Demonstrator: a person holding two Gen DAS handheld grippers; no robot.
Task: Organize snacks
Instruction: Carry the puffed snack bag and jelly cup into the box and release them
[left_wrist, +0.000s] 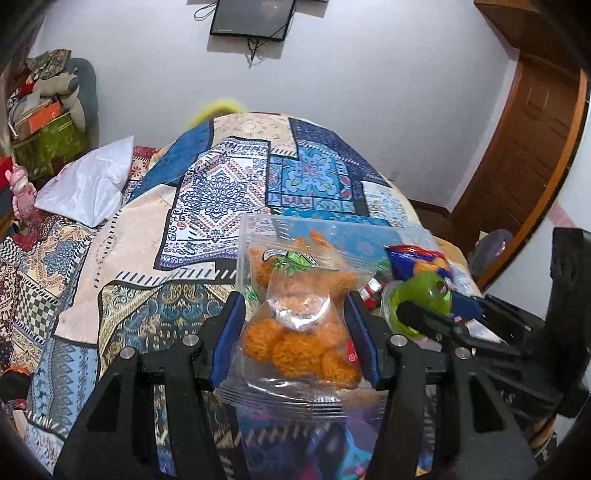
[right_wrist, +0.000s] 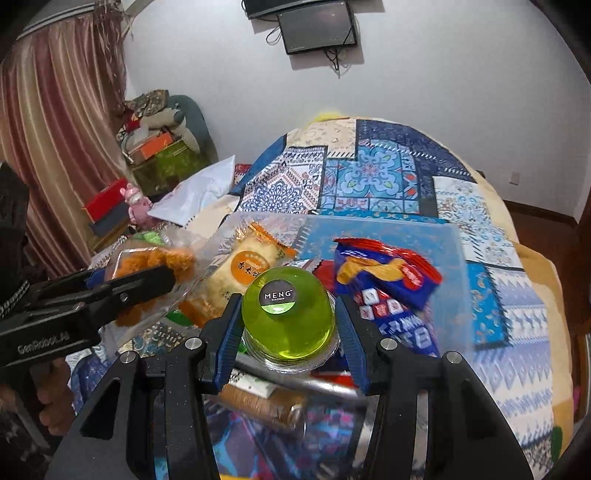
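Note:
In the left wrist view my left gripper (left_wrist: 295, 301) is shut on a clear packet of orange snack balls (left_wrist: 299, 343), held above the bed. Just beyond it lies a large clear plastic bag (left_wrist: 280, 229) with another orange snack packet (left_wrist: 295, 266) inside. My right gripper (right_wrist: 289, 302) is shut on a green jelly cup (right_wrist: 288, 325) with a dark round label. The same cup (left_wrist: 424, 295) shows at the right of the left wrist view. Under and behind the cup lie a yellow rice-cake packet (right_wrist: 247, 273), a red and blue chip packet (right_wrist: 384, 273) and a biscuit roll (right_wrist: 258, 402).
A patchwork quilt (left_wrist: 221, 184) covers the bed. A white pillow (left_wrist: 88, 184) and a pink toy (left_wrist: 22, 192) lie at its left. Boxes and bags (right_wrist: 159, 147) are piled by the curtain (right_wrist: 55, 129). A wooden door (left_wrist: 535, 140) stands at the right.

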